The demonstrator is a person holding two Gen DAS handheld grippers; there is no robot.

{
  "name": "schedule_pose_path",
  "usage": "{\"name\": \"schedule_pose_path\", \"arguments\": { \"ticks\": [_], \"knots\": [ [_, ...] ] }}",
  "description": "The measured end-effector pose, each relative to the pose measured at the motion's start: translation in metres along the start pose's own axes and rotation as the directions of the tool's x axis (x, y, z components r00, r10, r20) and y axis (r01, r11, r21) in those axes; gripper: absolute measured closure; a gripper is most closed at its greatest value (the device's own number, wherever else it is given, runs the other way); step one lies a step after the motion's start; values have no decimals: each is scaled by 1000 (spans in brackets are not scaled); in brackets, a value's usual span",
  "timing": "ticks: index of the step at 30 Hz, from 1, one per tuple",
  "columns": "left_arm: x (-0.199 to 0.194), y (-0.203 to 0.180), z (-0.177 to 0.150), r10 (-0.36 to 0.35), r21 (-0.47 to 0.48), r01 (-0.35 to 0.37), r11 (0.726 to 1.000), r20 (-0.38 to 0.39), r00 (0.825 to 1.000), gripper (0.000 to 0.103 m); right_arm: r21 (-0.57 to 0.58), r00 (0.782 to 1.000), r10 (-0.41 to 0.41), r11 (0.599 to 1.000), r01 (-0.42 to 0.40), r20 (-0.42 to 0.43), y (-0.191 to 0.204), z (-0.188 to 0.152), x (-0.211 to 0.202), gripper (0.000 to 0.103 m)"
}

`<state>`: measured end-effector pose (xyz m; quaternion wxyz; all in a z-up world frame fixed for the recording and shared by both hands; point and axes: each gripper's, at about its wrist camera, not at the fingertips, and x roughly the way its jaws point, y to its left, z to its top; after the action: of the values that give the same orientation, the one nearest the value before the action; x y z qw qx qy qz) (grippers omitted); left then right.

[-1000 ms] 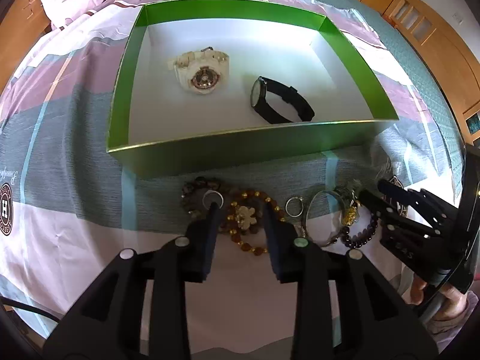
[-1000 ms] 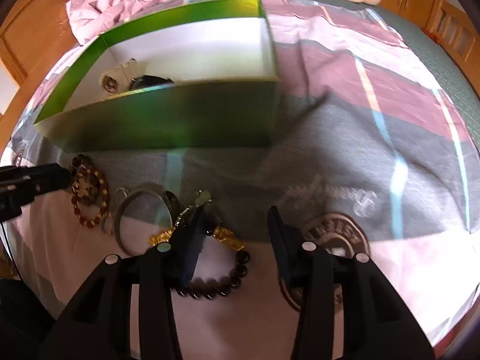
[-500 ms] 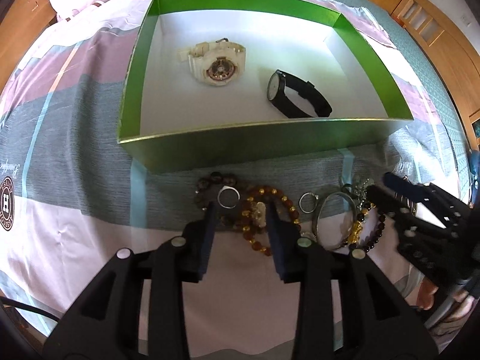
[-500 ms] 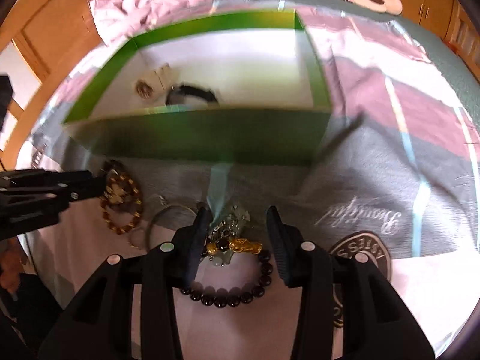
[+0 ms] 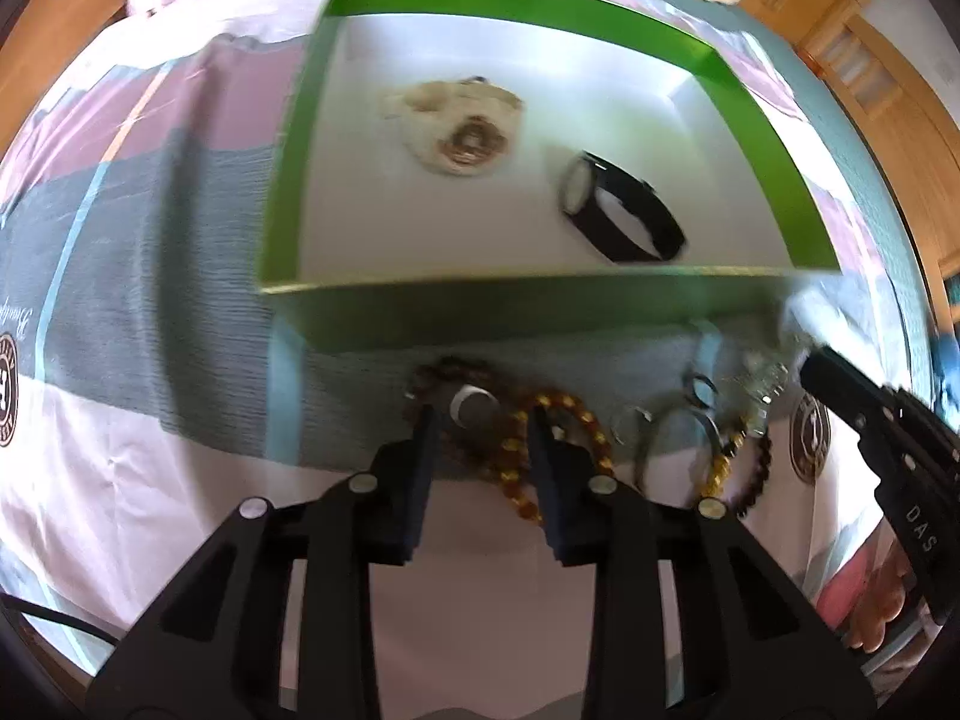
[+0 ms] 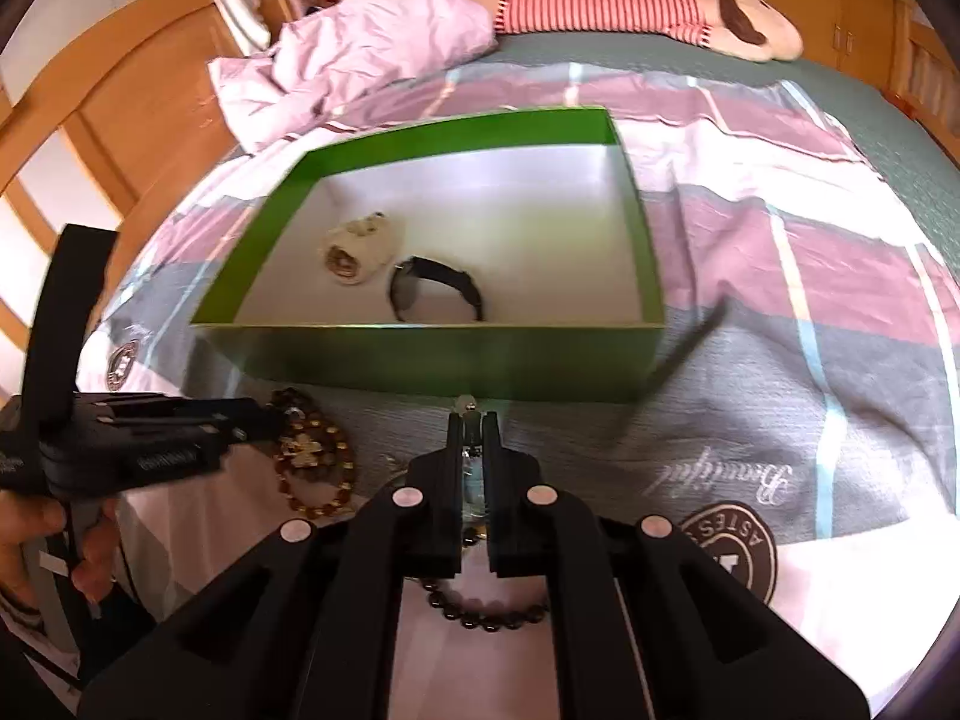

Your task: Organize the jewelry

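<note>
Right claw (image 6: 474, 420) has just closed, now pinching black bead bracelet (image 6: 486, 615), lifted off bed (image 6: 780, 396). Left claw (image 5: 480, 420) part-spread, nothing gripped, over amber bead bracelet (image 5: 540, 450). Next likely: green box (image 6: 444, 354).

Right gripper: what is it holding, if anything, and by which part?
The right gripper, whose jaws have just been closing, is shut on the pale pendant piece of the dark bead bracelet; the bead loop hangs below.
</note>
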<state>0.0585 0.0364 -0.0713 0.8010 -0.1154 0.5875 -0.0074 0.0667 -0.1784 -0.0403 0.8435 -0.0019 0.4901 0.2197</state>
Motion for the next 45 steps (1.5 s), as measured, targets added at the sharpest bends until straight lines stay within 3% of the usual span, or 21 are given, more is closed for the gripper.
{"name": "schedule_pose_path", "arguments": {
  "ticks": [14,15,17,22,26,30,35,43,45],
  "knots": [
    [14,14,8,92,-38,-92,995,0,996,72,-10,999,-35,999,34,-34,-5,-4,0,97],
    [16,15,8,98,-35,-98,995,-3,995,73,-13,999,-36,999,36,-37,-4,-4,1,97],
    [17,13,8,112,-27,-112,993,-1,994,87,-19,998,-43,999,42,-37,-3,-4,2,97],
    [0,5,6,99,-8,-99,995,25,995,90,-37,998,-56,998,56,-3,0,-2,-9,97],
    [-40,-10,-2,26,46,-31,998,103,994,90,-46,998,-41,998,43,55,7,2,-28,97],
    [-75,-22,-6,-31,88,15,996,180,983,90,-62,984,10,998,1,176,17,12,-59,97],
    [-113,-35,6,-81,113,49,992,299,951,90,-42,962,29,999,-18,272,25,30,-72,97],
    [-122,-36,47,-51,93,16,996,391,919,90,11,969,-12,1000,10,247,31,62,-27,97],
    [-110,-30,56,-38,67,13,998,377,925,90,15,971,-21,1000,17,239,32,63,-18,97]
  ]
}}
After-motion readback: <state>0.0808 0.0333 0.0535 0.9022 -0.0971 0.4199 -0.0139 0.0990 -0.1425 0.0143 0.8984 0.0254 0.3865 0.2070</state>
